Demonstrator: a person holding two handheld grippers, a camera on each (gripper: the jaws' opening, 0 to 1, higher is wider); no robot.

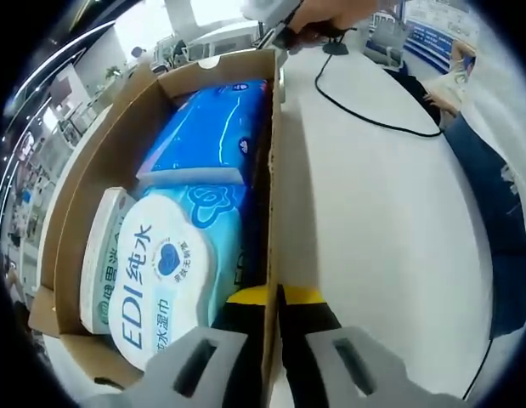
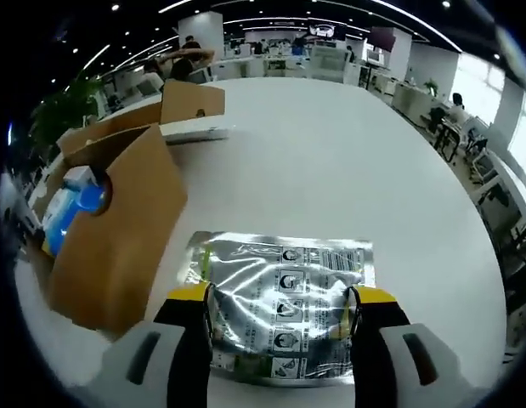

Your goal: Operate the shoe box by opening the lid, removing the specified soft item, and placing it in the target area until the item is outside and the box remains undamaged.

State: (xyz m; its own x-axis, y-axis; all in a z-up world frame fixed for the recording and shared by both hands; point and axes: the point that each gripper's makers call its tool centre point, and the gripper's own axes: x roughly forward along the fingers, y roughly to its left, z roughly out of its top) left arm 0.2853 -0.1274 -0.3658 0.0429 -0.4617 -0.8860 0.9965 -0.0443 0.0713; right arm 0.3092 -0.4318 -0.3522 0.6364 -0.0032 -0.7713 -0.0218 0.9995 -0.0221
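The open cardboard shoe box (image 1: 93,170) holds blue wet-wipe packs (image 1: 212,136), the nearest with a white round lid (image 1: 165,285). My left gripper (image 1: 274,297) has its yellow-tipped jaws close together, one on each side of the box's right wall (image 1: 273,170), shut on it. In the right gripper view the box (image 2: 118,238) stands at the left, with a blue pack (image 2: 82,197) showing through its handle hole. A silver foil pouch (image 2: 284,297) lies flat on the white table (image 2: 330,153). My right gripper (image 2: 281,297) is open, and the pouch lies between its wide-spread jaws.
The box's lid flap (image 2: 190,100) stands up at its far end. A black cable (image 1: 364,115) runs across the table beside the box. A person's hand (image 1: 326,17) is at the box's far corner, and a dark sleeve (image 1: 492,221) is at the right. Desks and people fill the room behind.
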